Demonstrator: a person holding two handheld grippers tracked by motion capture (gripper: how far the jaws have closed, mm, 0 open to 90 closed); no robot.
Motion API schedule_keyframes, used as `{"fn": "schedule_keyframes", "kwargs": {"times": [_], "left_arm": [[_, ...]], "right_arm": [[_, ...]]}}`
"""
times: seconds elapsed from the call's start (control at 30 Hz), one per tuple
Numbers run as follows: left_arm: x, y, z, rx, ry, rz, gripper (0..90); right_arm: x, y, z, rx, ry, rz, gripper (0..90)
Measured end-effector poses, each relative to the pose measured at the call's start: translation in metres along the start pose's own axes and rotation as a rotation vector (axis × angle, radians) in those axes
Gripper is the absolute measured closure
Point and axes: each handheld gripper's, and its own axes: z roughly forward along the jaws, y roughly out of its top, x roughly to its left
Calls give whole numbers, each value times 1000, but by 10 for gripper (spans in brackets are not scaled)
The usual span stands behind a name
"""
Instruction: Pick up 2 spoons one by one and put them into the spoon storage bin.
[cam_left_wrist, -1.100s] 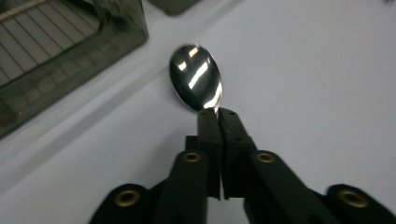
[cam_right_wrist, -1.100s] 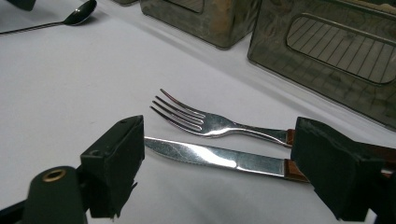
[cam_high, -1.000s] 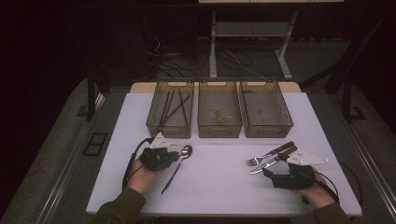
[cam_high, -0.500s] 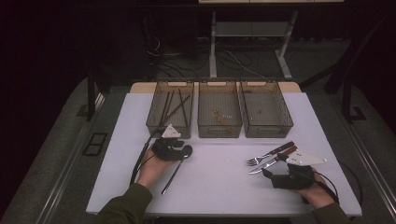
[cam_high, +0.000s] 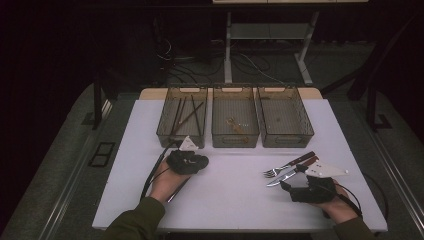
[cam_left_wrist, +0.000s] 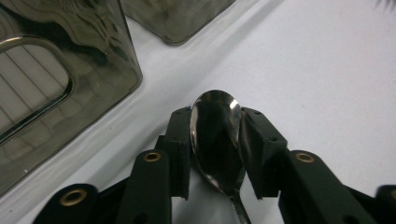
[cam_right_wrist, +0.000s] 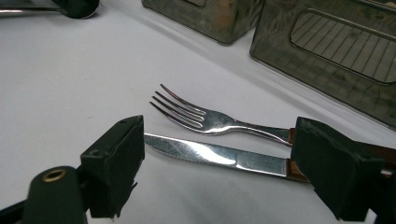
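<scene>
Left claw (cam_left_wrist: 215, 154) is down over the spoon (cam_left_wrist: 216, 140) on the desk (cam_high: 235, 192), near the front of the left bin (cam_high: 181, 117). Its jaws have just been closing in, and the spoon bowl sits right between them, the pads (cam_left_wrist: 180, 149) touching or all but touching its edges. Honestly can't tell if they're actually pressing yet. The spoon handle runs back under the claw toward the near desk edge. In the high view the left claw (cam_high: 187, 161) covers the bowl, just in front of that left bin's front right corner.

Right claw (cam_right_wrist: 219, 163) sits over on the right side of the desk, jaws spread wide, nothing gripped. A fork (cam_right_wrist: 205, 119) and a knife (cam_right_wrist: 210, 154) lie side by side just ahead of it, tines and blade tip pointing toward the desk's middle, both with brown handles. The knife lies across the gap between the jaws without being touched.

Three smoky clear bins line the far half of the desk: left one has chopsticks (cam_high: 187, 116) in it, then the middle bin (cam_high: 235, 117) and the right bin (cam_high: 284, 117).
</scene>
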Motion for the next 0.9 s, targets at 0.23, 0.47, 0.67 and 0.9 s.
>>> {"fn": "schedule_keyframes", "kwargs": {"times": [0.23,0.47,0.67,0.9], "left_arm": [[-1,1,-6,-26,-1,21,786],[-4,3,-10,-48,-33,34,876],[-2,1,-11,-51,-55,32,878],[-3,1,-15,-48,-75,34,879]], "right_arm": [[0,0,0,0,-1,-1,176],[0,0,0,0,0,-5,177],[0,0,-1,-2,0,-4,176],[1,1,-1,-5,0,0,177]]}}
